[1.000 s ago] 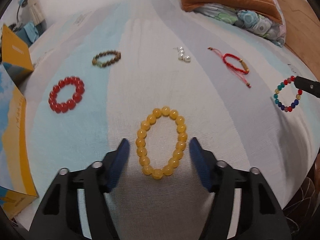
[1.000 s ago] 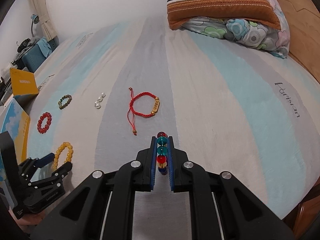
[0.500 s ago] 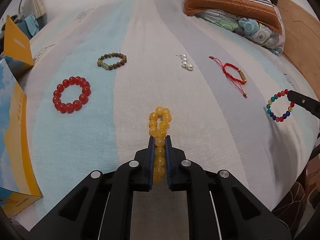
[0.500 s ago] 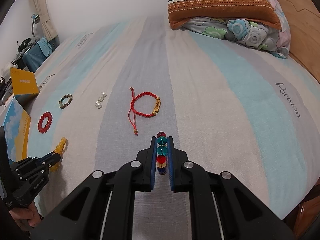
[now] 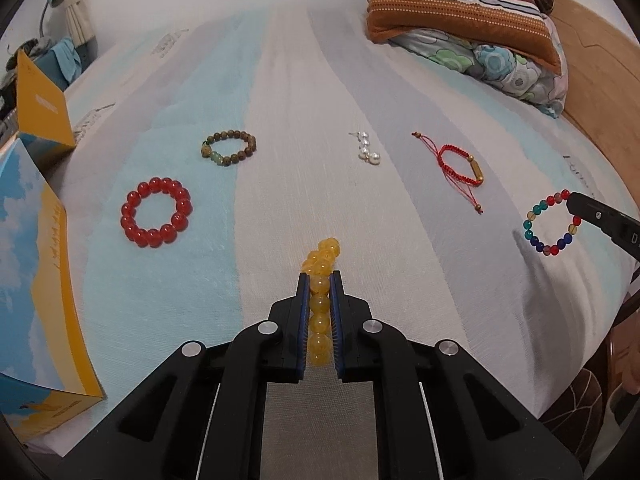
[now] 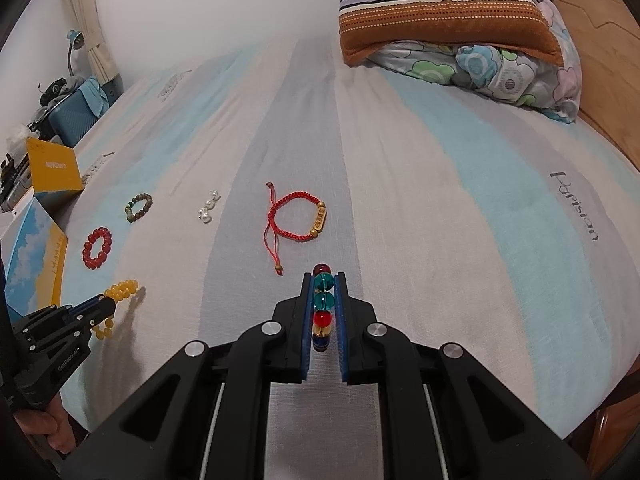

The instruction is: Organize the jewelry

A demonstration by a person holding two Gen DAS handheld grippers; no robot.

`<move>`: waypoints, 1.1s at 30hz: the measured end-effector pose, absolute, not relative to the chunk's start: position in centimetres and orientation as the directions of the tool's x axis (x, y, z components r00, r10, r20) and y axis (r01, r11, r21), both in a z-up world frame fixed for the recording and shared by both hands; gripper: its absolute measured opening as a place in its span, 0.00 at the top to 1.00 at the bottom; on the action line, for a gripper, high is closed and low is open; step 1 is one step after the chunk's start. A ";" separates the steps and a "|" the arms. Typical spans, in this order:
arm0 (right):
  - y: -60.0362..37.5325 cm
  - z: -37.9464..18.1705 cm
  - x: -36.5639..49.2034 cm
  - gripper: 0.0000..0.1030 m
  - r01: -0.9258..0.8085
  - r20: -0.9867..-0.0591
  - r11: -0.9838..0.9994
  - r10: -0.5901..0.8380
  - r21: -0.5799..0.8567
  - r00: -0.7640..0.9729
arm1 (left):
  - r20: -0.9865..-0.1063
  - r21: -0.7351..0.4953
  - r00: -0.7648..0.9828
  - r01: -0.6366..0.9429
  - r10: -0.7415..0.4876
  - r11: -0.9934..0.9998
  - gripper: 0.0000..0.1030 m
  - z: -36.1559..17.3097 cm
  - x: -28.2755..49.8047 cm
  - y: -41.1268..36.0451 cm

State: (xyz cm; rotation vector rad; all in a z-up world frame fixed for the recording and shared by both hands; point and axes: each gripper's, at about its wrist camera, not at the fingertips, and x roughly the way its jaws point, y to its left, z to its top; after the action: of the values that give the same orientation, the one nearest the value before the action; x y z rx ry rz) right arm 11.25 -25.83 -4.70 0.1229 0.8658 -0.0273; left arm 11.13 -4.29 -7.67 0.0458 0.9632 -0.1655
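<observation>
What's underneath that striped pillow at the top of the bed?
The striped pillow lies on a floral quilt, which pokes out below it onto the striped bedsheet. Whatever lies further under the pillow is covered.

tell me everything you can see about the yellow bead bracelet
The yellow bracelet is a loop of round, glossy, see-through amber-like beads of even size. The left tool is shut on it, squeezing the loop flat into a line of beads between the blue pads, with a few beads bunched past the tips. In the right wrist view it appears lifted off the striped bedsheet, with a shadow beside it. Only the tool touches it.
</observation>
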 end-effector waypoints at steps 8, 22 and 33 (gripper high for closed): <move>-25.4 -3.7 11.0 0.91 0.067 -0.750 0.993 0.031 0.099 0.660 | -0.813 -0.033 0.572 0.147 -0.112 0.989 0.91 -6.2 11.4 -4.0; -22.2 -1.6 11.3 0.91 0.032 -0.731 0.997 0.035 0.077 0.682 | -0.783 -0.049 0.615 0.087 -0.092 0.995 0.91 -2.6 11.5 -2.3; -18.5 0.6 12.3 0.91 -0.026 -0.711 0.997 0.070 0.072 0.700 | -0.768 -0.038 0.637 0.047 -0.060 0.998 0.91 -0.8 11.3 0.1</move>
State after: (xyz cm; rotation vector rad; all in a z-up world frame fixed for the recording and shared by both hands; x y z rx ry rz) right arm 12.29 -18.46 0.56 0.0584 0.7941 0.0530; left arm 11.34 0.12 -0.82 -0.0152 0.8775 -0.0611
